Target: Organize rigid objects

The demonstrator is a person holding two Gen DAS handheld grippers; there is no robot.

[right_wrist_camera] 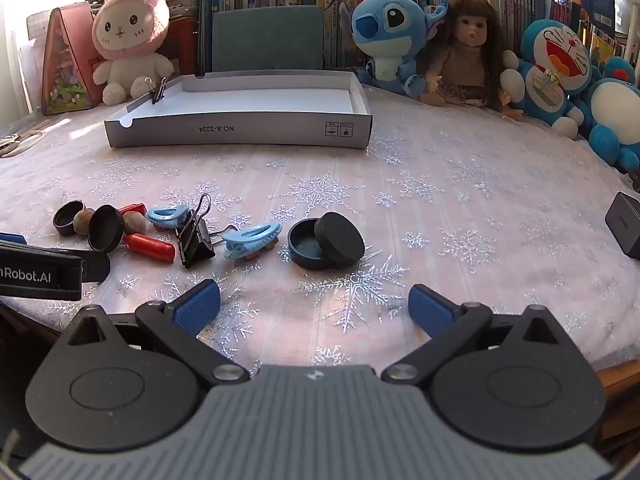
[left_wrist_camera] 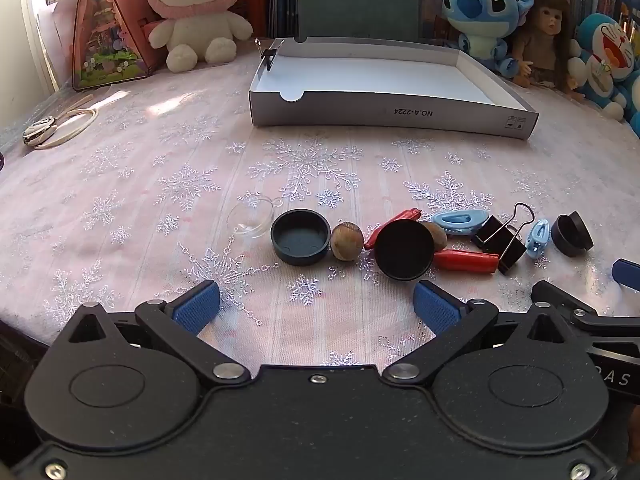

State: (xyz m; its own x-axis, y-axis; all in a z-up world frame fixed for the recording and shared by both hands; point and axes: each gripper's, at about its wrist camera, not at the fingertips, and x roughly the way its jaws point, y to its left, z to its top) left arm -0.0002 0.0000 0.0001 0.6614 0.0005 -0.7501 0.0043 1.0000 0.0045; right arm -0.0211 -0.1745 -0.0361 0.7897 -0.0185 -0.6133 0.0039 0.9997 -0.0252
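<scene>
Two grippers hover above the snowflake tablecloth (left_wrist_camera: 160, 184), both with jaws spread wide and nothing between the blue pads. The left gripper (left_wrist_camera: 316, 306) faces a row of small things: a clear plastic dome (left_wrist_camera: 250, 220), an upturned black cap (left_wrist_camera: 300, 236), a nut (left_wrist_camera: 346, 241), a second black cap (left_wrist_camera: 404, 249) propped on edge, red tubes (left_wrist_camera: 466, 261), a blue clip (left_wrist_camera: 460, 220) and a black binder clip (left_wrist_camera: 502, 242). From the right gripper (right_wrist_camera: 314, 304), that dome doesn't show, but the nearest pair is clear: a black cap (right_wrist_camera: 308, 246) with a black disc (right_wrist_camera: 340, 240) leaning on its rim, just beside another blue clip (right_wrist_camera: 250, 240). Only here a dark box (right_wrist_camera: 626, 224) peeks in at the right edge. Beyond the row sits the open grey box (right_wrist_camera: 240, 132), holding only a small binder clip (right_wrist_camera: 158, 90) on its left wall. Plush toys (right_wrist_camera: 384, 36) line the back.
</scene>
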